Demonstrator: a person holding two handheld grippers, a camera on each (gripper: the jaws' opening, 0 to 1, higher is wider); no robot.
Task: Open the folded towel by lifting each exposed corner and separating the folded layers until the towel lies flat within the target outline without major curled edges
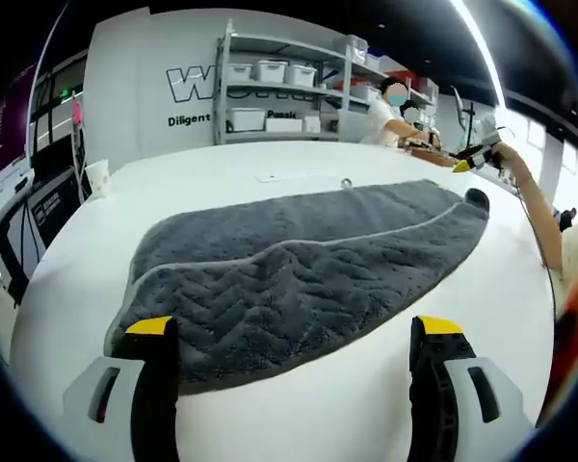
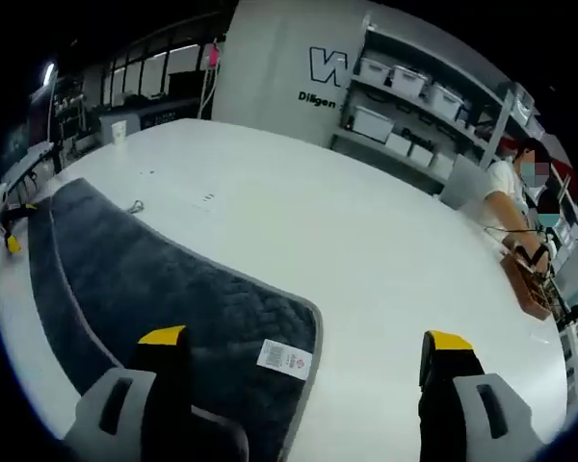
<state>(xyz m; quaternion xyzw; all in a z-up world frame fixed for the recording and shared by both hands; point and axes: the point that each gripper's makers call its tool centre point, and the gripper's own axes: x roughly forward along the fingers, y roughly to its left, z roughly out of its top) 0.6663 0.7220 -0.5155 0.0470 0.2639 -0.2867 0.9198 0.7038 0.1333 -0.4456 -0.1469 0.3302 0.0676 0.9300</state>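
Looking along the left gripper, we see its jaws spread wide and released, nothing between them. Just ahead lies the grey towel, still folded, its top layer's curved hem running from the left jaw tip across to the far right. White table is bare ahead of and on both sides of the towel. Beyond it, wall lettering reads partly "Diligent", beside shelves of bins.

In the right gripper view we see the right gripper, jaws also apart and released. The towel corner sits by the left jaw, with a white label between the jaws, print too small to read. Bare table stretches right of the hem.
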